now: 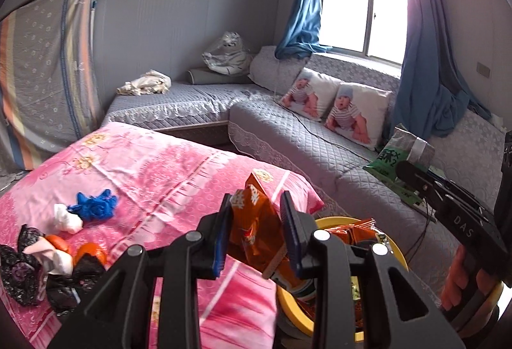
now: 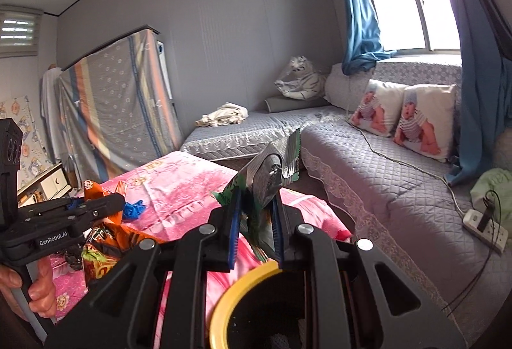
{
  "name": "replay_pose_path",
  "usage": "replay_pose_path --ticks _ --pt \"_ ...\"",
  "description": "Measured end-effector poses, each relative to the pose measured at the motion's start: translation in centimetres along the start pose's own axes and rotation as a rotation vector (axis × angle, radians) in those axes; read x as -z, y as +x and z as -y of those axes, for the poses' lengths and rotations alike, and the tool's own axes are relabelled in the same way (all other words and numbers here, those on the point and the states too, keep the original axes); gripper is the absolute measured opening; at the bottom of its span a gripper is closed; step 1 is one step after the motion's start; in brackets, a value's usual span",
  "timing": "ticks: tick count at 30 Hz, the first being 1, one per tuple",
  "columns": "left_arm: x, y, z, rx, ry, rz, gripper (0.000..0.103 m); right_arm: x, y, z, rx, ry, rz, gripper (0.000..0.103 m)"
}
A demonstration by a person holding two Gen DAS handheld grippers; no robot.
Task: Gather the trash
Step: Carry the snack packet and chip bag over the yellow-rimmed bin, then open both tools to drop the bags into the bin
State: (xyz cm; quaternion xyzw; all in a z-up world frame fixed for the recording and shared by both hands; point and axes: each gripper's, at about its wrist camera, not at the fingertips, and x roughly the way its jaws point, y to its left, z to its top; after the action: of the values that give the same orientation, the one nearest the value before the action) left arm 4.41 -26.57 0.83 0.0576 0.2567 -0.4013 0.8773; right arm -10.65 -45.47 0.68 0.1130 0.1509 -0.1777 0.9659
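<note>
Nearest, a yellow-rimmed bin [image 1: 323, 222] beside the pink bed's [image 1: 179, 163] near right corner already holds wrappers. Above it, the left claw [image 1: 257, 232] grips an orange snack bag [image 1: 256, 221]; the right claw [image 2: 256, 227] grips a green-and-silver wrapper [image 2: 272, 173]. Farther along the bed's left edge, a blue glove [image 1: 94, 205], tissue and black bags remain uncollected.

On the pink bed cover [image 1: 153, 163] you have one blue glove [image 1: 94, 205]; beyond it, two baby-print cushions [image 1: 307, 94] and one plush tiger [image 1: 228, 53].
</note>
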Motion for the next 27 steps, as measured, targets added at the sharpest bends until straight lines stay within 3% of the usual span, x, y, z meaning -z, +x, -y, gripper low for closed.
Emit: replay_pose_path --ticks 10,21,27 --pt "1.6 4.9 4.1 0.105 0.056 -0.089 0.029 3.0 1.2 4.6 0.097 0.095 -0.090 0.017" --pt "4.9 9.6 5.8 0.124 0.045 -0.218 0.029 5.7 3.0 7.5 0.148 0.177 -0.201 0.017" --pt "5.5 11.0 6.0 0.136 0.023 -0.253 0.035 6.4 3.6 8.4 0.143 0.206 -0.235 0.019"
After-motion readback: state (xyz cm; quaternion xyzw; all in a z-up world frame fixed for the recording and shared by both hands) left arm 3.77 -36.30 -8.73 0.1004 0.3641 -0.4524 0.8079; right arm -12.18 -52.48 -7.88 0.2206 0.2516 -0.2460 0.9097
